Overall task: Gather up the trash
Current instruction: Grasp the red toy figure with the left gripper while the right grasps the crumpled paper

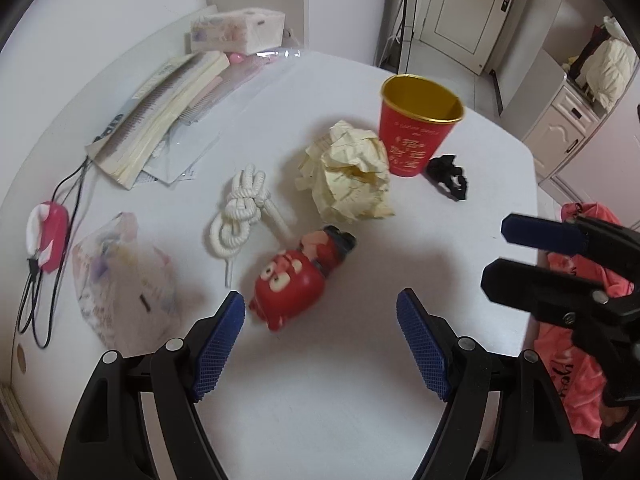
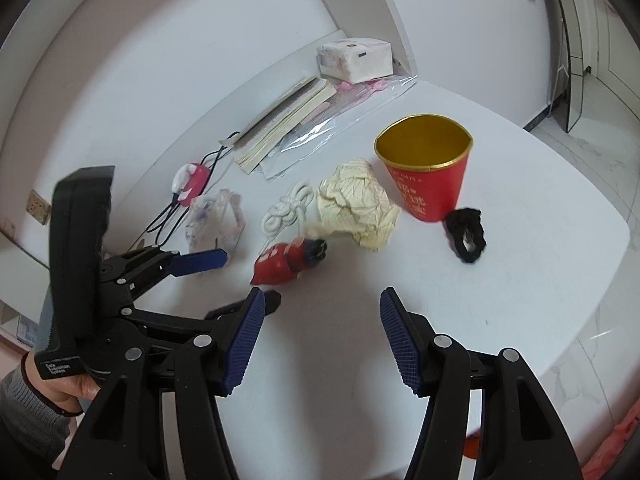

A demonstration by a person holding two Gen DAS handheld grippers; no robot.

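White table [image 1: 280,400], bedroom corner | left gripper [image 1: 320,320] and right gripper [image 2: 322,324]: jaws spread, empty | red toy [image 1: 298,276] just ahead | crumpled paper [image 1: 352,172] beside red cup [image 1: 416,132]: light, springy; pinch across bulk.

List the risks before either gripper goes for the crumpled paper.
1. The crumpled paper lies against the upright red cup; a sideways grab may tip the cup.
2. The red toy lies between the open left gripper and the paper, so it may be shoved.
3. The open right gripper is close by; they may collide.
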